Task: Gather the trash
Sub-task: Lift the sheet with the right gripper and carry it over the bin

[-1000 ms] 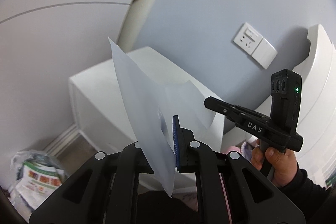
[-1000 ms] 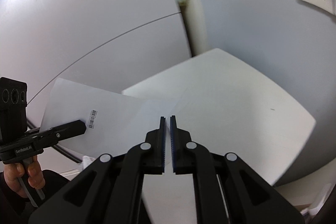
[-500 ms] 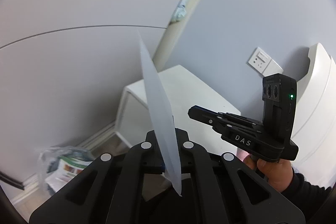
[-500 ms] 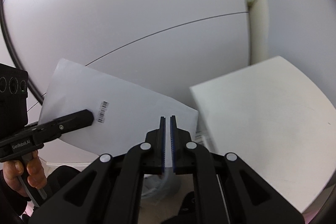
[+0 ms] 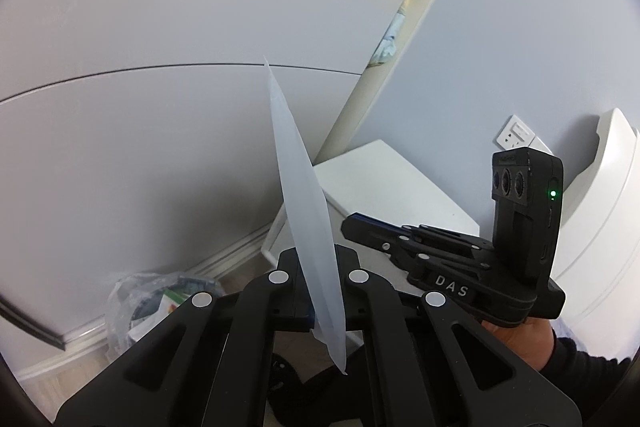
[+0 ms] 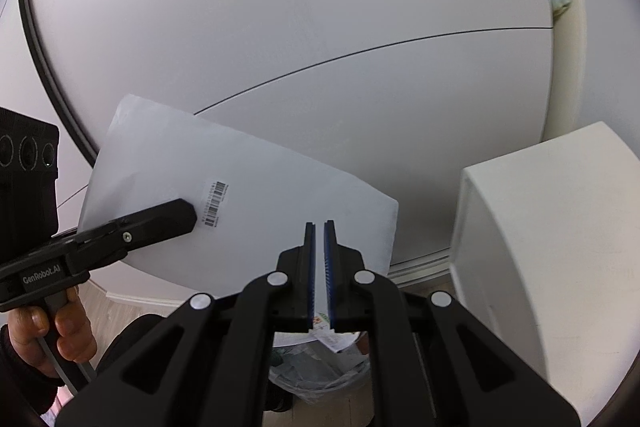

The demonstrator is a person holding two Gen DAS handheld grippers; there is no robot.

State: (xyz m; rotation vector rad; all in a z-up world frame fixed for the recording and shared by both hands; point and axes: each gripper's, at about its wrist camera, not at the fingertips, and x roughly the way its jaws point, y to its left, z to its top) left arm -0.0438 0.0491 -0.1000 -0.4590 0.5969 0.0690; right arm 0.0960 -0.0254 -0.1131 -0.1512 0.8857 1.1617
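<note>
Low on the left, against the skirting board, sits a clear plastic trash bag point(image 5: 140, 297) on the wooden floor, stuffed with printed paper and wrappers; from the right-hand camera the same bag point(image 6: 316, 367) shows straight below the tips, its mouth open.

Next comes the left tongs point(image 5: 322, 267), pinched tight on a white envelope point(image 5: 308, 227). From their own camera the envelope stands nearly edge-on, rising tilted above the jaws and poking out below them. From the other side it shows flat: the white envelope point(image 6: 240, 207) carries a small barcode label point(image 6: 216, 205), and the left tongs point(image 6: 192, 215) grip it just beside that label, near its lower left edge. A bare hand point(image 6: 52, 335) in a dark sleeve holds their handle. The envelope hangs in the air in front of the pale wall panel, above and a little to the left of the bag.

Further right, the right tongs point(image 6: 319, 267) are closed with only a thin slit between the blue pads point(image 6: 329, 267), holding nothing. Seen from the left camera, the right tongs point(image 5: 356, 223) point leftward toward the envelope without touching it.

To the far right stands a white cabinet point(image 6: 540, 227).
</note>
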